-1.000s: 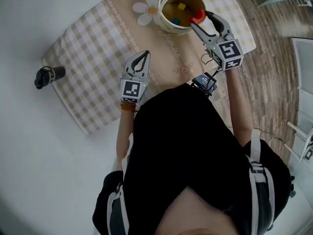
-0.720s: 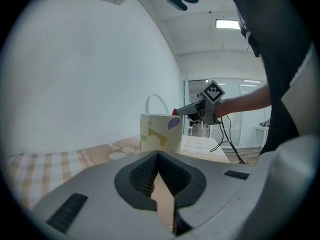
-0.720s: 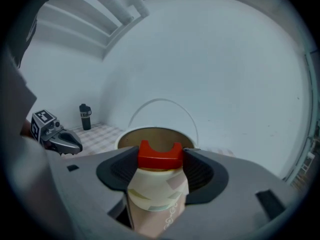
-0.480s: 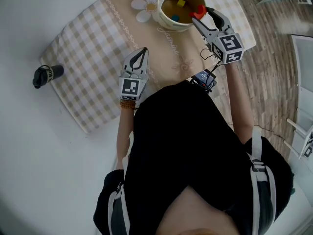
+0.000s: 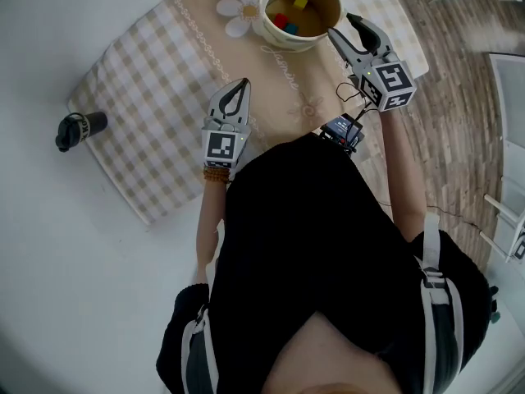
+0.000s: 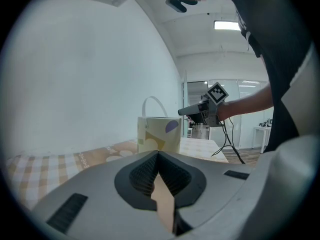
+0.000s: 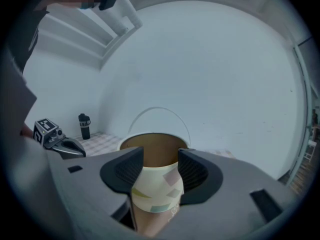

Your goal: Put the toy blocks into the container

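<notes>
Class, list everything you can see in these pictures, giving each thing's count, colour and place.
container: one, cream with pastel shapes, far end of the cloth
toy blocks: three, yellow, red, blue, inside the container
cloth: one, beige and white checks, on the table
bottle: one, black, on the table left of the cloth
table: one, white
left claw: one, grey, shut, over the cloth
right claw: one, grey, open, jaws just been closing on nothing, beside the container's rim

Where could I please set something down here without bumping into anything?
Bare: the checked cloth between the bottle and the left gripper, and the white table beside the cloth. Crowded: round the container, where the right gripper hangs.
</notes>
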A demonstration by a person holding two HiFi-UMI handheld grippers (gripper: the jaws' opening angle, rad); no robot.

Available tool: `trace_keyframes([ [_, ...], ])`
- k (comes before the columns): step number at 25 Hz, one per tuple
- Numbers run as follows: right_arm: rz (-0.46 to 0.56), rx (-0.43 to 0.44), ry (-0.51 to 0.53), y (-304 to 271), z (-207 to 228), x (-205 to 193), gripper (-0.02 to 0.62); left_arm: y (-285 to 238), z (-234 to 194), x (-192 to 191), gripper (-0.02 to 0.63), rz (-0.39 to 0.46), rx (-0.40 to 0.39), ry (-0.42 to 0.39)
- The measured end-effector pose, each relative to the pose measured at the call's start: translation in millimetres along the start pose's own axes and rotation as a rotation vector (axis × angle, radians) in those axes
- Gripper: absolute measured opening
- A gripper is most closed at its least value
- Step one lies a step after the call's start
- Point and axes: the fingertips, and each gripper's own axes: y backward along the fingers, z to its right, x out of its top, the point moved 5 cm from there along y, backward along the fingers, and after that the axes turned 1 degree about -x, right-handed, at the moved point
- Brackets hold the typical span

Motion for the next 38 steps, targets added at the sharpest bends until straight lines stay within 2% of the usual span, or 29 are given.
trace_keyframes([
  [7,0.17,0.04,0.047,31,-20,18,0.209,-7,5,19,-0.003,0.061,0.085,-0.04],
  [11,0.275,0.038,0.075,49,-44,32,0.103,-10,14,32,-0.003,0.083,0.098,-0.062],
  [13,0.31,0.02,0.059,55,-55,32,0.02,-13,19,36,-0.003,0.091,0.103,-0.069],
  [16,0.361,0.03,0.085,54,-76,34,0.006,-16,26,42,-0.003,0.103,0.13,-0.068],
  [19,0.354,0.046,0.09,47,-95,24,0.006,-16,32,47,-0.003,0.12,0.171,-0.054],
  [25,0.278,0.06,0.069,29,-118,-3,0.006,-14,45,50,-0.005,0.13,0.242,-0.058],
  [31,0.253,0.122,0.05,19,-133,-17,0.005,-17,52,49,-0.005,0.077,0.212,-0.144],
  [35,0.237,0.112,0.036,6,-120,-21,0.005,-30,41,56,-0.005,0.061,0.201,-0.162],
  [38,0.244,0.105,0.034,23,-118,-31,0.005,-28,53,68,-0.003,0.062,0.184,-0.23],
])
